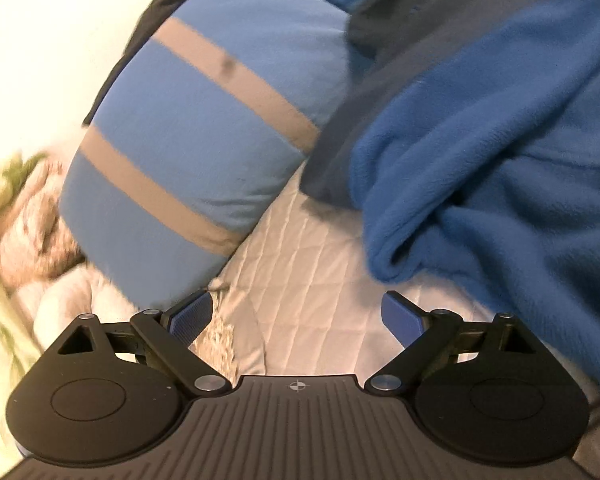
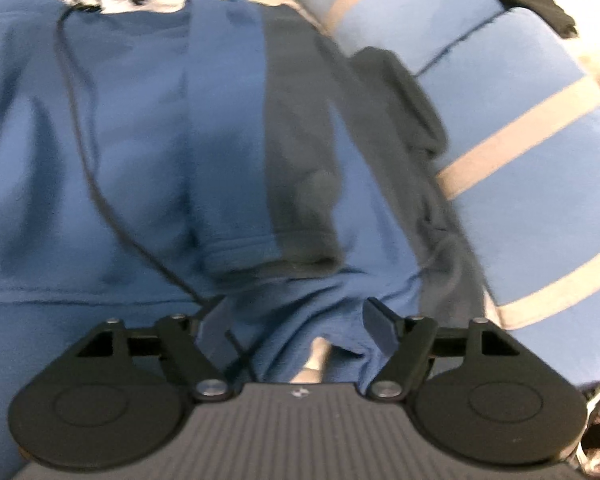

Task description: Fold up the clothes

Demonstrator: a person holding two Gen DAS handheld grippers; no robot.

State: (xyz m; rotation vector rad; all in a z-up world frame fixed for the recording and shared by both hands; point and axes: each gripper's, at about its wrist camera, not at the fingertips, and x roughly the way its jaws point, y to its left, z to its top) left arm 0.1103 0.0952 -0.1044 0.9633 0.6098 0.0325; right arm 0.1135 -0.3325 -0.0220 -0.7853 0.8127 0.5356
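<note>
Both my tongs, left (image 1: 296, 316) and right (image 2: 296, 320), stood apart, empty; the blue fleece (image 2: 140, 140) ahead lay half-folded, rumpled.

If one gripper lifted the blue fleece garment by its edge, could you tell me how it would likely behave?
The blue fleece garment would probably drape and sag, since it already lies in soft folds and bunches. Its napped surface suggests the pads would hold it without slipping. It looks bulky, so one pinch may lift only part of it.
</note>
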